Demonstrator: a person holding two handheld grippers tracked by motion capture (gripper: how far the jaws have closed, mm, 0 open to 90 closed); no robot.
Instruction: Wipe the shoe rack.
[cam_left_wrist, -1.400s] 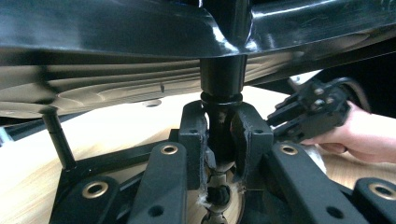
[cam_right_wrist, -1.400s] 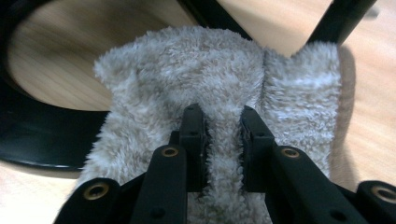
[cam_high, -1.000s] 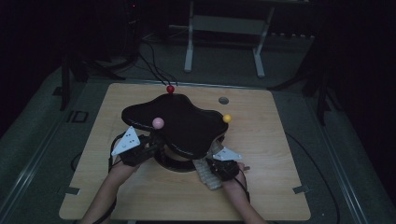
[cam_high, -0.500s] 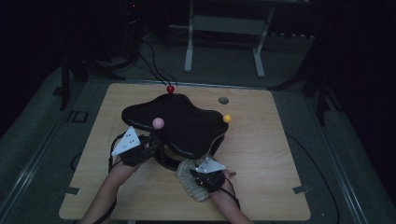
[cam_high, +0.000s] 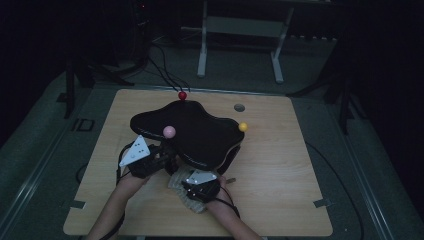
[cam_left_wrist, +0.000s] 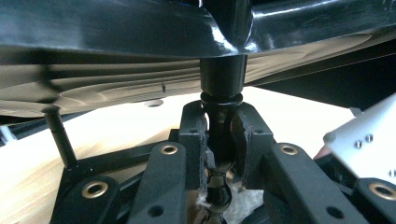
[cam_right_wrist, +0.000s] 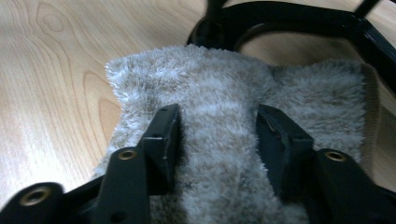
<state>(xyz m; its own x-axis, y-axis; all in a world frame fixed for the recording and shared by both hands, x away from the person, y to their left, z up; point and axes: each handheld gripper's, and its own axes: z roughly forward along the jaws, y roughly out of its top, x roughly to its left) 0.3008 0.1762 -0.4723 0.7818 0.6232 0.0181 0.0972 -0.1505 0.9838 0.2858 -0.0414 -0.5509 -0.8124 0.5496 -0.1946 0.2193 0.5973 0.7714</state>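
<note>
A glossy black curvy top (cam_high: 195, 132) stands on thin black posts on the wooden table (cam_high: 280, 175). My left gripper (cam_high: 167, 156) reaches under its near left edge. In the left gripper view that gripper (cam_left_wrist: 219, 140) is shut on a black post (cam_left_wrist: 223, 79) below the top. A beige fluffy cloth (cam_high: 196, 205) lies on the table in front of the stand. My right gripper (cam_high: 189, 182) rests over it. Its jaws have just been opening; in the right gripper view the gripper (cam_right_wrist: 217, 128) stands apart with the cloth (cam_right_wrist: 215, 84) lying between the jaws, unpinched.
A red ball (cam_high: 182, 95), a pink ball (cam_high: 169, 131) and a yellow ball (cam_high: 243, 127) sit around the black top. The stand's black base frame (cam_right_wrist: 289, 21) lies just beyond the cloth. A round hole (cam_high: 239, 107) is in the table's far side.
My right gripper has slid left along the front of the stand, taking the cloth with it, and its jaws have parted. The left gripper has kept its hold.
</note>
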